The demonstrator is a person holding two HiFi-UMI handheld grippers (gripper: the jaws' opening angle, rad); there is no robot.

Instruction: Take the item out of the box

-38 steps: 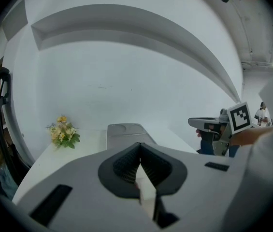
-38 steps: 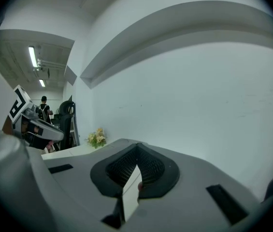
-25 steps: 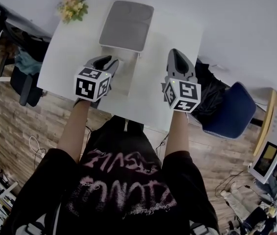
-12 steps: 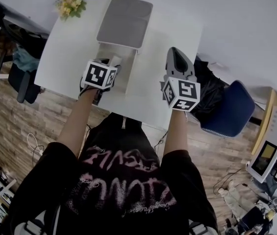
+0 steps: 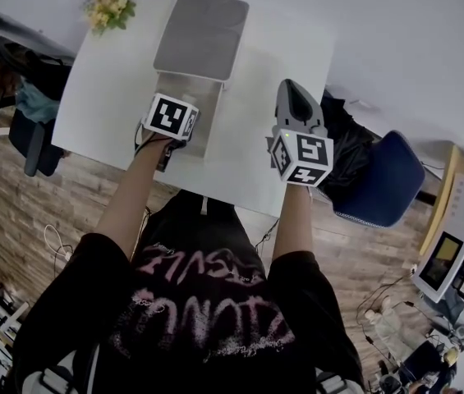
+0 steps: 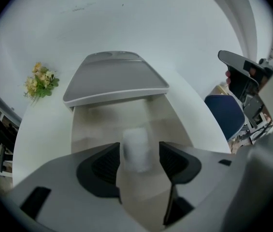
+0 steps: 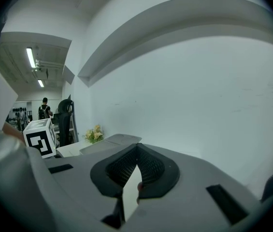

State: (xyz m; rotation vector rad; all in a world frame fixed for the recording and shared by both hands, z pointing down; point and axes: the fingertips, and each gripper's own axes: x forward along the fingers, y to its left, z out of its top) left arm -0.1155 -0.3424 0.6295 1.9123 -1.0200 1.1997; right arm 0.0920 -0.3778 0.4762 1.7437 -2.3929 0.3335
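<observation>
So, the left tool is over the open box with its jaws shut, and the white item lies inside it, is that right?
Not quite: the left tool has its jaws open, and they have just been opening. The left gripper view shows the white item between them, not pressed, inside the open box.

Flowers (image 5: 108, 11) at table (image 5: 100, 93) corner; blue chair (image 5: 383, 183) beside.

Probably office: white desk (image 5: 92, 97), blue chair (image 5: 383, 183), ceiling strip lights (image 7: 31, 58) (cables (image 5: 53, 240) on wood floor (image 5: 10, 187)).
</observation>
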